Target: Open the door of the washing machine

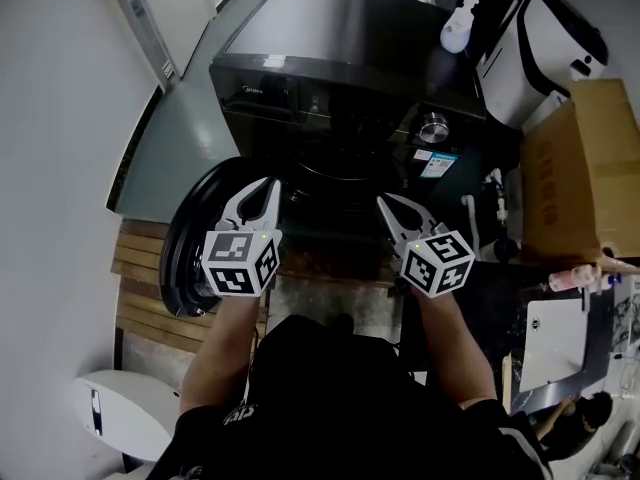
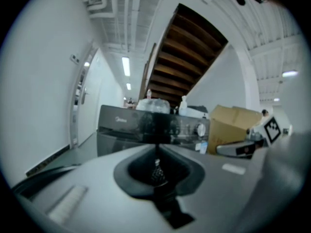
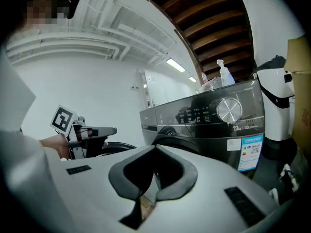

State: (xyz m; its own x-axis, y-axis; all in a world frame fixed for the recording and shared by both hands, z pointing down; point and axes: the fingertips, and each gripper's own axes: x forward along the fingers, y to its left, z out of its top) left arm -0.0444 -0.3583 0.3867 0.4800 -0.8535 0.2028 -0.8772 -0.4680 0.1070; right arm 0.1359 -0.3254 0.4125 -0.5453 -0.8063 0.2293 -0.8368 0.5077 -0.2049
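Note:
The dark front-loading washing machine stands ahead of me, its round door swung out to the left and the drum opening exposed. In front of the opening, just right of the door, my left gripper has its jaws together with nothing between them. My right gripper is level with it below the control dial, also shut and empty. The right gripper view shows the dial, the door's edge and the left gripper. The left gripper view shows the control panel.
A white pump bottle stands on top of the machine. A white appliance and a cardboard box crowd the right side. Wooden slats lie under the open door; a white wall runs along the left.

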